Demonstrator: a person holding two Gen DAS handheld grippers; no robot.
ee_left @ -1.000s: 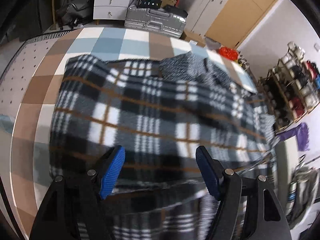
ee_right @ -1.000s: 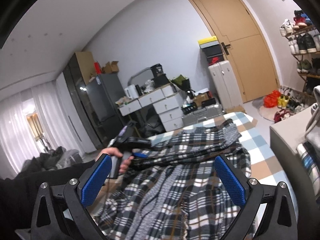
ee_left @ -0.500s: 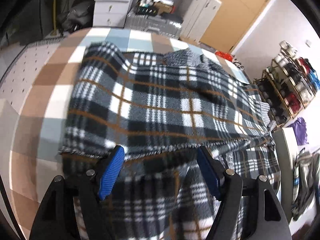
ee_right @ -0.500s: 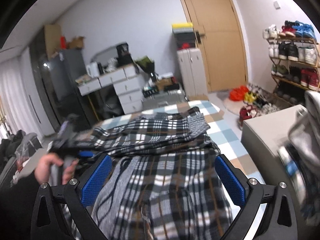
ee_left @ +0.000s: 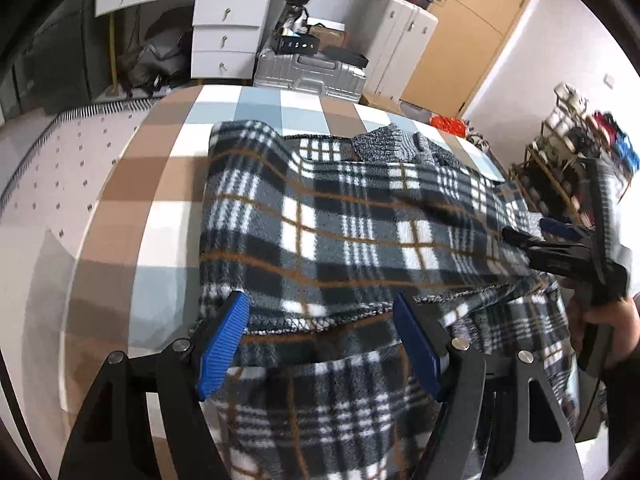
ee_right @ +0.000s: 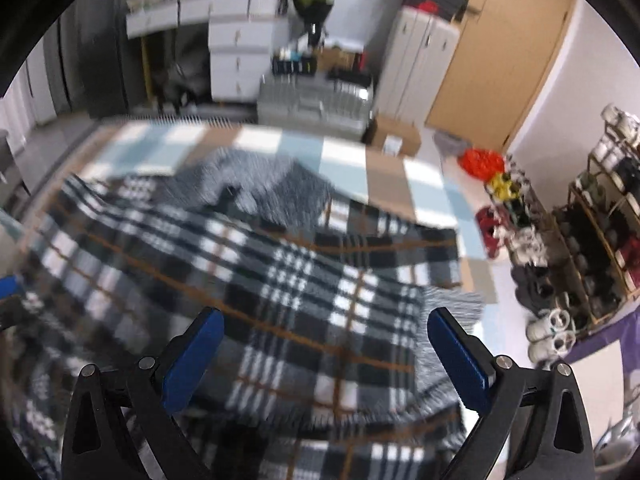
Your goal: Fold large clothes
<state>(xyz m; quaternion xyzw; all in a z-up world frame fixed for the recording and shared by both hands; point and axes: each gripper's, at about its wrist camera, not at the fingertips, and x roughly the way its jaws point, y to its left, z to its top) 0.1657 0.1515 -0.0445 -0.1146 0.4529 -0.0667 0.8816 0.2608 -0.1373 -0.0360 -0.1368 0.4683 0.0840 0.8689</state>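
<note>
A large black, white and brown plaid fleece garment lies spread on a checked bedspread, its upper layer folded over so a stitched hem runs across near my left gripper. My left gripper is open and empty, its blue pads just above that hem. My right gripper is open and empty above the same garment, near its fringed right edge. The right gripper also shows in the left wrist view, held in a hand at the garment's right side. A grey knit patch shows at the far end.
A silver suitcase and white drawers stand beyond the bed. A shoe rack lines the right wall, with shoes on the floor. A dotted grey mat lies left of the bed.
Both grippers have pulled back from the garment and dropped lower over it. The right gripper has swung down from facing the room. The folded upper layer now lies flat.
</note>
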